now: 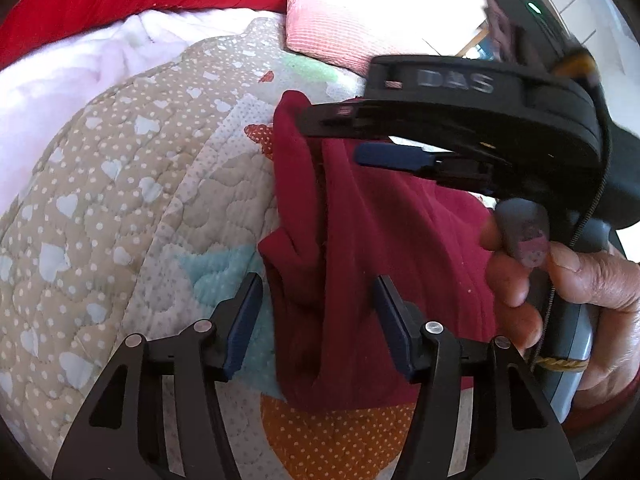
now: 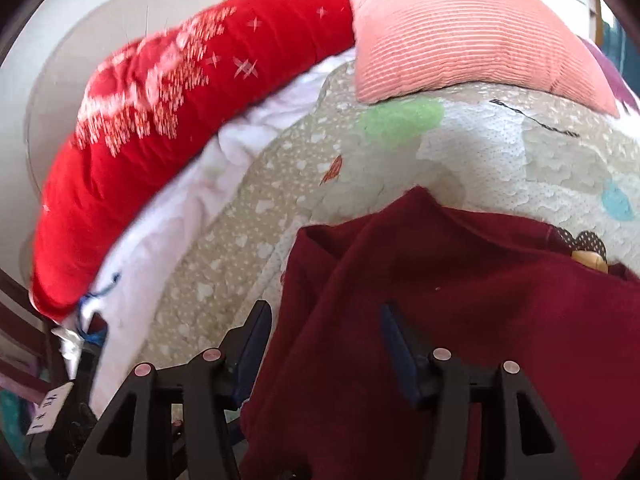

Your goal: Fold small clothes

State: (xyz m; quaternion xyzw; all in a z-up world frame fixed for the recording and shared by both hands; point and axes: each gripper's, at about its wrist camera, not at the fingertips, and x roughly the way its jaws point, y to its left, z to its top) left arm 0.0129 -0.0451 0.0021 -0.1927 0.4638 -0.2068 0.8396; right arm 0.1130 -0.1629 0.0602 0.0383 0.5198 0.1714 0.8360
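A dark red small garment (image 1: pixel 380 240) lies rumpled on a quilt, with a raised fold along its left edge. My left gripper (image 1: pixel 316 288) is open and straddles that fold near the garment's lower left; its pads stand clear of the cloth. My right gripper (image 1: pixel 340 136), held by a person's hand (image 1: pixel 592 292), reaches in from the right over the garment's far corner, jaws apart. In the right wrist view the right gripper (image 2: pixel 326 312) is open above the garment (image 2: pixel 460 300), whose left edge runs between its fingers.
The quilt (image 1: pixel 120 220) is beige with white hearts, dots and coloured patches. A white blanket (image 1: pixel 60 80), a red cushion (image 2: pixel 160 120) and a pink ribbed pillow (image 2: pixel 460 28) lie along the far side. The quilt to the garment's left is bare.
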